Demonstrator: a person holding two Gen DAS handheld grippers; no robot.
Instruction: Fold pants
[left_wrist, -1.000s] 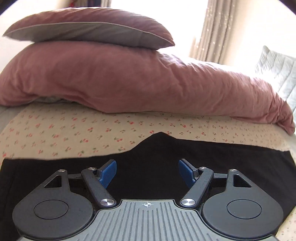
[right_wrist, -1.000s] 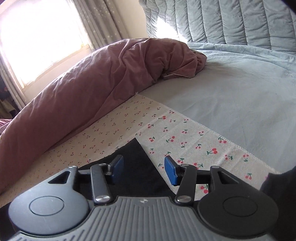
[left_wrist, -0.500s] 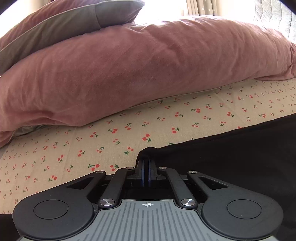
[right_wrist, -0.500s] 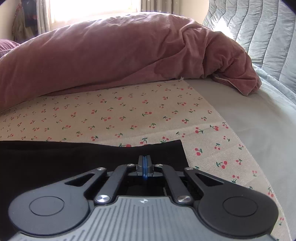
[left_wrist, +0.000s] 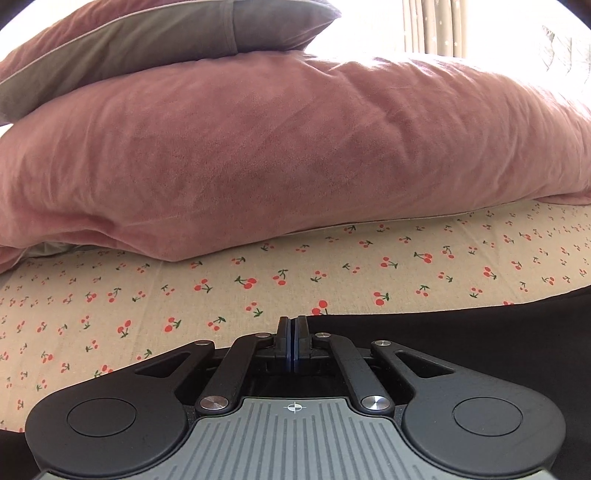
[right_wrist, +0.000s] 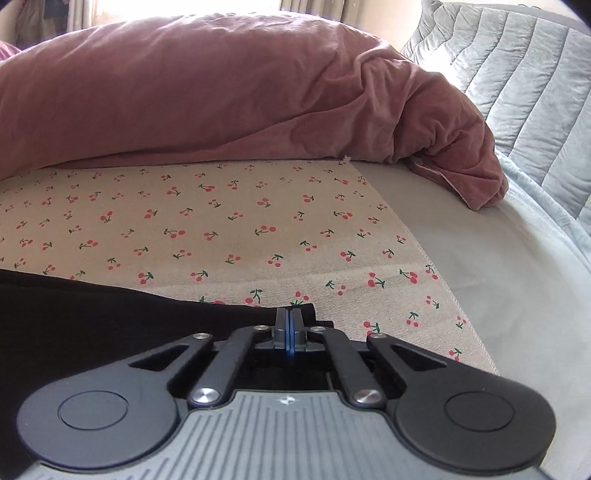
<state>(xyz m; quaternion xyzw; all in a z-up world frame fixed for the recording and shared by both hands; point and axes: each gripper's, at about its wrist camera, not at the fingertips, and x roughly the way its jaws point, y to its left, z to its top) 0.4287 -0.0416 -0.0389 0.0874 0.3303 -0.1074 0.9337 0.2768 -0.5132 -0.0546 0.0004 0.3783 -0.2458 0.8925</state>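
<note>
Pants (left_wrist: 461, 350), black, lie flat on the cherry-print cloth (left_wrist: 147, 295) spread over the bed, near edge toward the person, far edge facing the pink duvet (left_wrist: 295, 147). In the left wrist view the garment runs off to the right of the left tool (left_wrist: 294, 332); in the right wrist view the pants (right_wrist: 110, 314) run off to the left of the right tool (right_wrist: 289, 325). Judgement: the long axis lies across, between the two tools, each tool at one far corner.

Left tool: clenched, blue pads together at the far edge of the fabric; the pinch appears to take the left corner, though the cloth between the pads is hidden. Right tool: clenched likewise, at the right far corner, where a small fold of black cloth bunches just beside the pads.

Neither hand is nearer than the other; each has its own corner.

Judgement on the coming move: with both far corners taken, the fold would carry that edge back toward the person over the rest of the garment. Both corners should travel level, or the edge will skew. The grey sheet (right_wrist: 498, 295) lies beyond the cloth's right hem, clear of the work
</note>
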